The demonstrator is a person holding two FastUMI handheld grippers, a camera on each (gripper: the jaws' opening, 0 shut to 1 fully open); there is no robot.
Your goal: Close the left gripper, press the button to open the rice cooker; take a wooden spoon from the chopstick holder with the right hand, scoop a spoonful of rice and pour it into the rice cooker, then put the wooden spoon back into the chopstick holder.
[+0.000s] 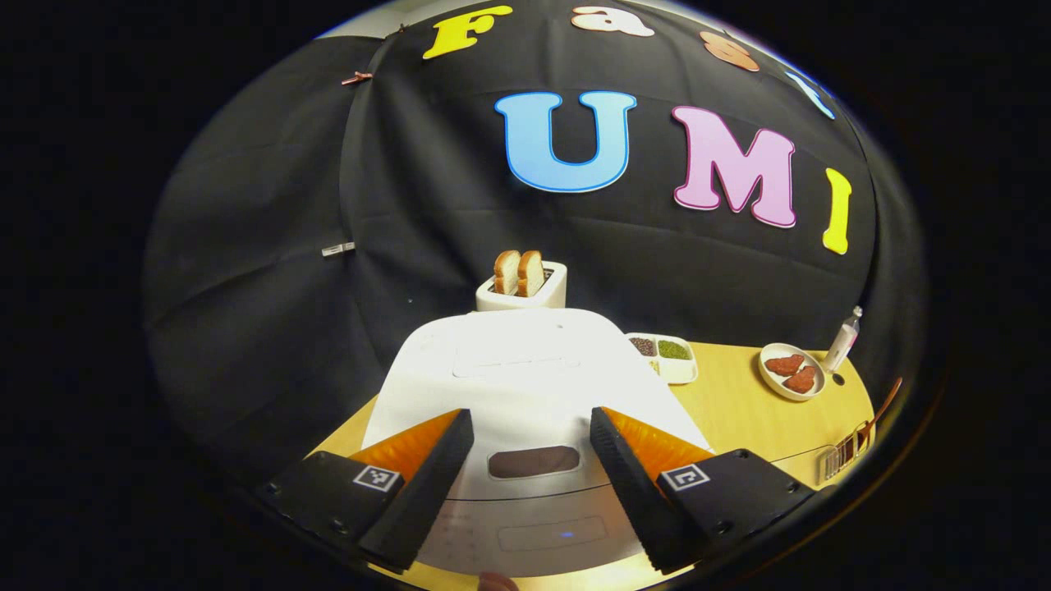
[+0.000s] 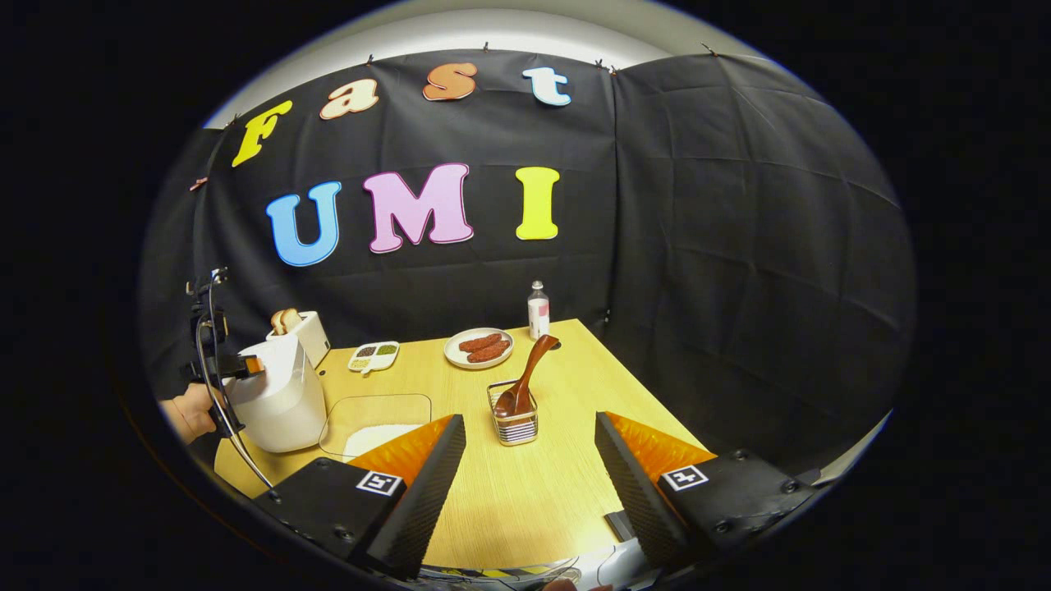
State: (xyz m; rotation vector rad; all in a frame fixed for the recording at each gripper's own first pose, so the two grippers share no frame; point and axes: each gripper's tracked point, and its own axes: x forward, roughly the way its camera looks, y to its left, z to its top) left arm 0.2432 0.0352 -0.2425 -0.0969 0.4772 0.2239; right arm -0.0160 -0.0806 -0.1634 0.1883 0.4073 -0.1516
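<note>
Left gripper view: our left gripper (image 1: pixel 532 460) hangs over the rice cooker (image 1: pixel 525 369), centre frame, jaws wide apart, not yet closed; lid down, button (image 1: pixel 534 461) unpressed.
Right gripper view: right gripper (image 2: pixel 530 468) open and empty; wooden spoon (image 2: pixel 525 382) in the chopstick holder (image 2: pixel 515 423), mid-desk; rice tray (image 2: pixel 374 427) lower left.
Progress: we judge nothing done.

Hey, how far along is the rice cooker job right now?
Nothing looks done: the rice cooker lid is down. In hand: the left gripper hovers open over its button, not closed yet. Left: pressing, then the open right gripper taking the wooden spoon from the chopstick holder, scooping, pouring, returning.
</note>
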